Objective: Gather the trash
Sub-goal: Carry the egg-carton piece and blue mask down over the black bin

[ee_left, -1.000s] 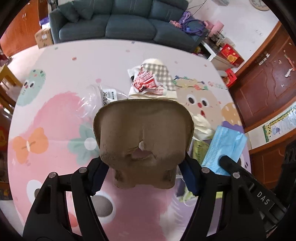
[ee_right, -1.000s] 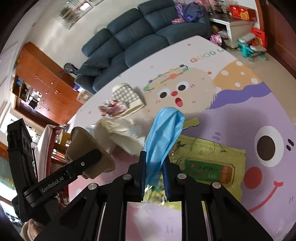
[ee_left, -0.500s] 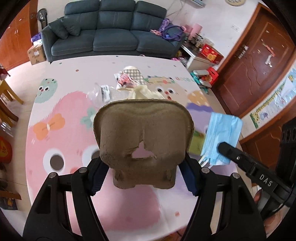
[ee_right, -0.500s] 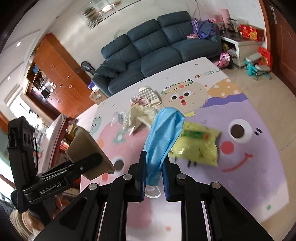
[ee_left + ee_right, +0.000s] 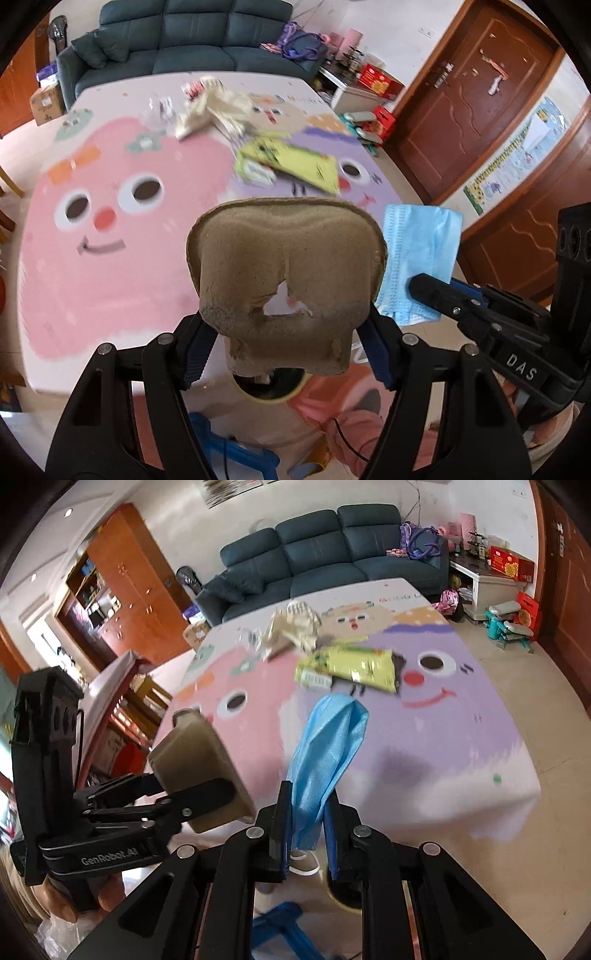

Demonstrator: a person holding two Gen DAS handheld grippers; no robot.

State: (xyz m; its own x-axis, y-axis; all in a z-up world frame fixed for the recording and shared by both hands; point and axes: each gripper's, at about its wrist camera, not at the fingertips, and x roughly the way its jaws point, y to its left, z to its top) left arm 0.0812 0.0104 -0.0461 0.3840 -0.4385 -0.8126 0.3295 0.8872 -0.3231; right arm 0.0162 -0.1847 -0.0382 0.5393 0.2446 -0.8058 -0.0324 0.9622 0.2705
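My left gripper is shut on a brown moulded-pulp cup carrier with a torn hole; the carrier also shows in the right wrist view. My right gripper is shut on a blue face mask, seen in the left wrist view just right of the carrier. Both are held off the near edge of the cartoon play mat. On the mat lie a yellow snack bag, also in the left wrist view, and a pile of cream paper trash.
Below the grippers, past the mat's edge, a dark round opening with a yellowish rim and a blue stool stand on the floor. A dark sofa stands behind the mat. A wooden door is at the right.
Both grippers have pulled back and up from the trash pile towards the mat's near edge, carrying the carrier and the mask. The floor beyond the mat edge has come into view.
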